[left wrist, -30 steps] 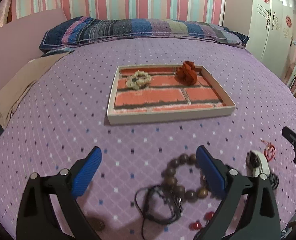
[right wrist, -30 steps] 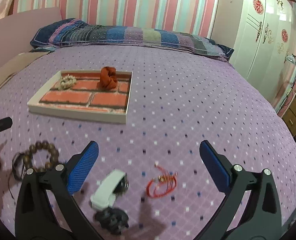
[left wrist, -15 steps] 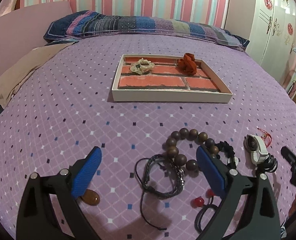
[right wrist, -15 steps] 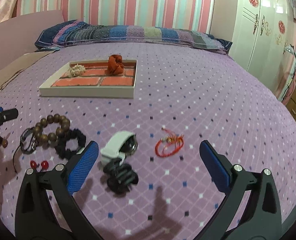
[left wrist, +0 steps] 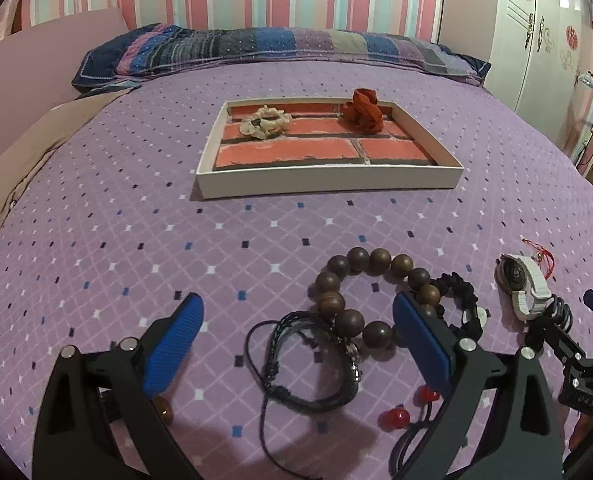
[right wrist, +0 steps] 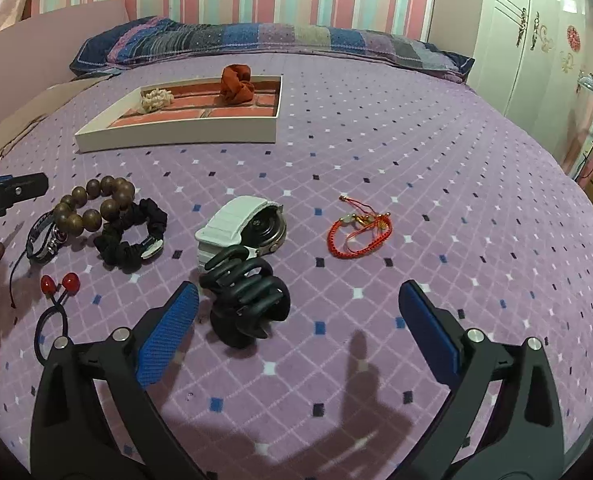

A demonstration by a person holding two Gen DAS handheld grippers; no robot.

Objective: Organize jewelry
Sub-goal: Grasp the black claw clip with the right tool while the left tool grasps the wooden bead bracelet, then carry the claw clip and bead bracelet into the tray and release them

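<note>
A white tray [left wrist: 328, 179] with a brick-pattern floor lies mid-bed and holds a cream scrunchie [left wrist: 265, 121] and an orange scrunchie [left wrist: 362, 111]. On the bedspread near me lie a wooden bead bracelet [left wrist: 360, 296], a black cord bracelet [left wrist: 312, 356], a black scrunchie [right wrist: 134, 236], a white-strap watch [right wrist: 242, 230], a black claw clip [right wrist: 246, 300], a red string bracelet [right wrist: 358, 232] and a red-bead hair tie [right wrist: 58, 286]. My left gripper [left wrist: 296, 336] is open over the cord bracelet. My right gripper [right wrist: 298, 330] is open, just behind the claw clip.
A striped pillow [left wrist: 280, 46] lies at the bed's far end. A beige cloth [left wrist: 36, 144] sits at the left edge. A white wardrobe [right wrist: 536, 32] stands to the right. A small brown bead [left wrist: 164, 410] lies by my left finger.
Both grippers have pulled back toward me and lowered. The loose jewelry now sits between and ahead of the fingers, and the tray looks farther away.
</note>
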